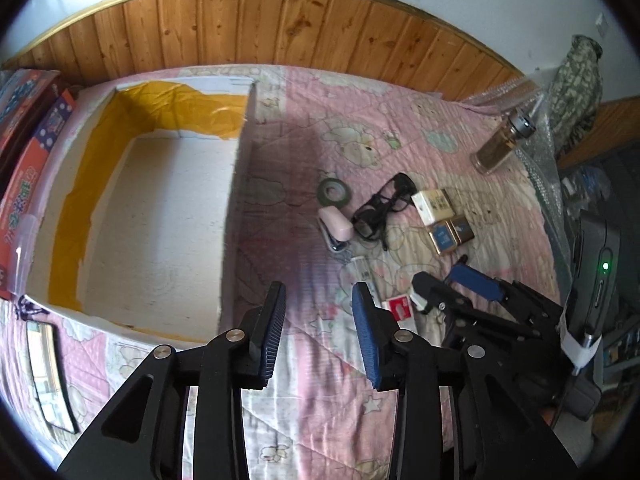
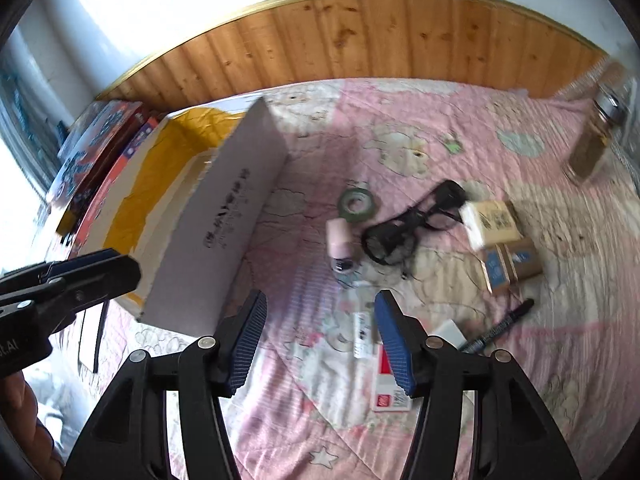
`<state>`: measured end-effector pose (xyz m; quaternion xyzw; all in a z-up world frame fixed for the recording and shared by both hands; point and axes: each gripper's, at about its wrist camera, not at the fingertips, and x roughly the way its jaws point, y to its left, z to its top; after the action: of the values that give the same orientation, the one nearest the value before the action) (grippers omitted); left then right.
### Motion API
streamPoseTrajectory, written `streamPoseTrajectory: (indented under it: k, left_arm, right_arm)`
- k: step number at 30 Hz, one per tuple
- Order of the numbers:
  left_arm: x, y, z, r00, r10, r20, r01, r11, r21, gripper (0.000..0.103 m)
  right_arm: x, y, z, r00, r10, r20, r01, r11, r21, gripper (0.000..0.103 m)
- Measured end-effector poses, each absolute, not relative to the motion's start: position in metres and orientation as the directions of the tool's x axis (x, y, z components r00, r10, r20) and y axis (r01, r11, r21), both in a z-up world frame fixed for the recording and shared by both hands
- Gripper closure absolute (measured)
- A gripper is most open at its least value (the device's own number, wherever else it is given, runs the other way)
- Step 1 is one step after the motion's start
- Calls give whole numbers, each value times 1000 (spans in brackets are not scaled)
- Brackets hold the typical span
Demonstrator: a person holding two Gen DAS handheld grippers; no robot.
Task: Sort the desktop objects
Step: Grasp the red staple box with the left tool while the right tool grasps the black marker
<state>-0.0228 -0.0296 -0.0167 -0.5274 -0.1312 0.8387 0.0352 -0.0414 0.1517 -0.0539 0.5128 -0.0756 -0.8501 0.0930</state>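
Observation:
Small objects lie on a pink quilt: a green tape roll (image 1: 334, 191) (image 2: 356, 203), a pink stapler (image 1: 337, 225) (image 2: 339, 242), black glasses (image 1: 383, 209) (image 2: 414, 216), a white-and-tan box (image 1: 433, 205) (image 2: 493, 222), small blue-and-brown boxes (image 1: 451, 233) (image 2: 512, 263), a red-and-white staple box (image 1: 398, 307) (image 2: 390, 391), a black pen (image 2: 498, 325) and a white eraser (image 2: 450, 331). An open white box with yellow tape (image 1: 160, 216) (image 2: 224, 232) stands at the left. My left gripper (image 1: 319, 330) is open and empty beside the box. My right gripper (image 2: 320, 340) (image 1: 452, 284) is open and empty above the staple box.
A glass jar with a metal lid (image 1: 505, 140) (image 2: 598, 136) lies at the far right. Colourful boxes (image 1: 28, 132) (image 2: 96, 148) are stacked left of the white box. A small mirror (image 1: 50, 376) lies at the near left. A wood-panelled wall (image 1: 280, 24) runs behind.

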Motion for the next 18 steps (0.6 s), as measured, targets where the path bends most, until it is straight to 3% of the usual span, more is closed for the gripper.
streamPoseTrajectory:
  k: [3,5,7,14,18]
  left_arm:
    - [-34,6,-39,-382,262,-886,0,-959,-283,64]
    - [-41,34,-56,-337,309,-889,-60,-950,-307,63]
    - [-46,59,-72,-294,325,-899,-106,-946,-308,63]
    - [-61,105,-124,-187,323,-928,-105,-946,-308,63]
    - [-62,112,-148,-135,322,-937,-41,-947,-319,60]
  right_arm:
    - [-40,215,-81,-435,-188,-880,-113,-959,261,50]
    - [-44,247,-102,-400,-194,-896,-201,-935,292,61]
    - [-49,269,-122,-377,-194,-906,-253,-919,303,63]
    - [-74,280,-168,-336,-229,-914,-237,-918,318,63]
    - [-81,266,-168,-366,-164,-916,-138,-964,228,65]
